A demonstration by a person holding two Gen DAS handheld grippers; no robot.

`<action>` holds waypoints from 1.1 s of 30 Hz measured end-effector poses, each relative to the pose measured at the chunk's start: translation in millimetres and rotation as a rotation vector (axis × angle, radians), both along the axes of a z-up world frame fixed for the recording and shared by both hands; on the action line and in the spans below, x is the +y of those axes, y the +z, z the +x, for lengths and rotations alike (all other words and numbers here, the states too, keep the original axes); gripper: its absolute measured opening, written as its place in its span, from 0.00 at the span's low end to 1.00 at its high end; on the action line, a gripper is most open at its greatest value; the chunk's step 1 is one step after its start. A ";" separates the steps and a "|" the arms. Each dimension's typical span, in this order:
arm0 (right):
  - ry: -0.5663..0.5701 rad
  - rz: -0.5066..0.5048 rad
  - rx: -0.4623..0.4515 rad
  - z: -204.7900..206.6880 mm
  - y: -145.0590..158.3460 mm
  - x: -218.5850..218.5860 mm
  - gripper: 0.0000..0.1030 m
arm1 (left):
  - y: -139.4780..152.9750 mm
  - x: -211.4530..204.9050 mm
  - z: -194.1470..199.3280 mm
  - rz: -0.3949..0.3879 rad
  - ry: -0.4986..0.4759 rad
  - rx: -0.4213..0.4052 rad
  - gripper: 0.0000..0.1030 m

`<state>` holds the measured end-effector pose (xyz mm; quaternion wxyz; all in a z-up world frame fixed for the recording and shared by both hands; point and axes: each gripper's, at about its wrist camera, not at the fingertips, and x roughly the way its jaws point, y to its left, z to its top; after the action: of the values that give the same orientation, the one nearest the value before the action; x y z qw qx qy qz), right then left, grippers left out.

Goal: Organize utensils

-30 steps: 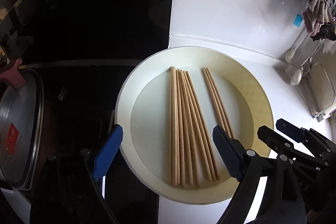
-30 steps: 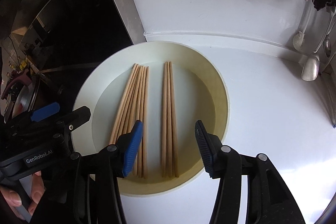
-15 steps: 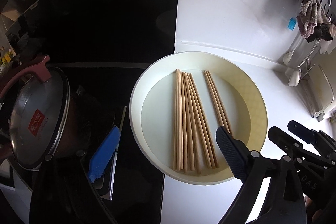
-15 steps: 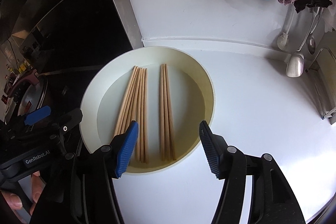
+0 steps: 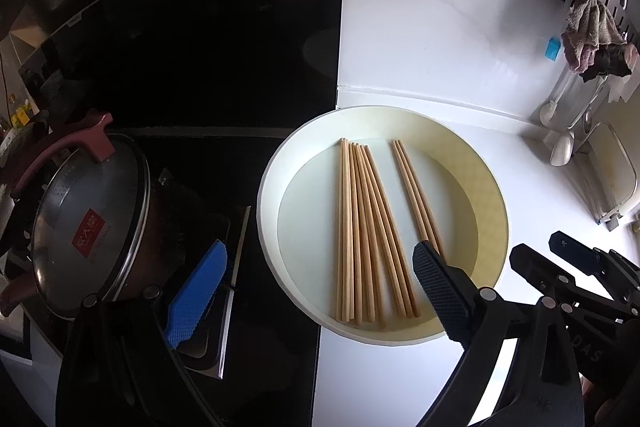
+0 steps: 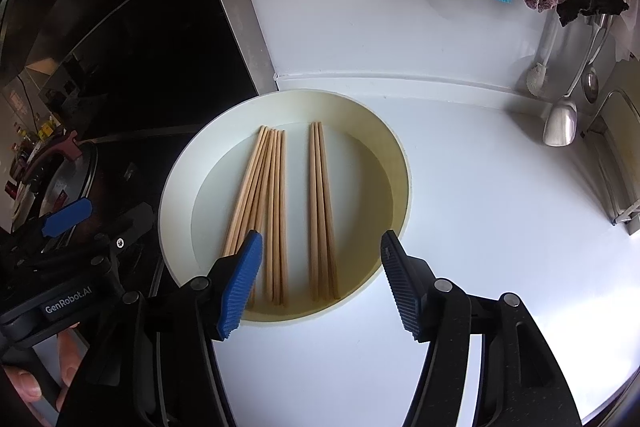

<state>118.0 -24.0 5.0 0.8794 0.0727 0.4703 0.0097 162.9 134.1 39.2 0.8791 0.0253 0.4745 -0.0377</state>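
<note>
Both grippers risen — left gripper (image 5: 320,295) opening wider, right gripper (image 6: 320,283) released, chopsticks (image 6: 276,211) unmoved

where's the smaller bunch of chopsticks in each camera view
Left wrist view: the smaller bunch of chopsticks lies right of centre in the plate, slanting down to the right, with its near end behind a black pad.
Right wrist view: the same bunch lies near the picture's centre, running almost straight up and down.
Shared landmark: the larger bunch, to its left in both.

White counter (image 6: 460,227) meets black cooktop (image 5: 180,67); daylight glares.
</note>
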 end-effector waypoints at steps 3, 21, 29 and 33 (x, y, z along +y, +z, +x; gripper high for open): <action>0.000 -0.003 -0.002 -0.5 0.3 0.7 0.57 | 0.4 1.7 1.0 0.000 0.009 0.003 0.92; -0.004 -0.008 -0.005 -2.1 2.6 2.0 0.57 | 2.6 1.8 0.1 0.012 0.020 -0.002 0.92; -0.005 -0.008 -0.006 -2.8 3.0 1.0 0.57 | 2.9 1.2 -0.4 0.015 0.020 0.001 0.92; -0.006 -0.008 -0.007 -2.8 3.2 1.2 0.57 | 2.5 1.8 -0.2 0.016 0.021 0.001 0.92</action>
<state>115.2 -22.8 8.2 0.8814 0.0703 0.4671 0.0057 162.7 135.8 41.7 0.8790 0.0274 0.4754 -0.0249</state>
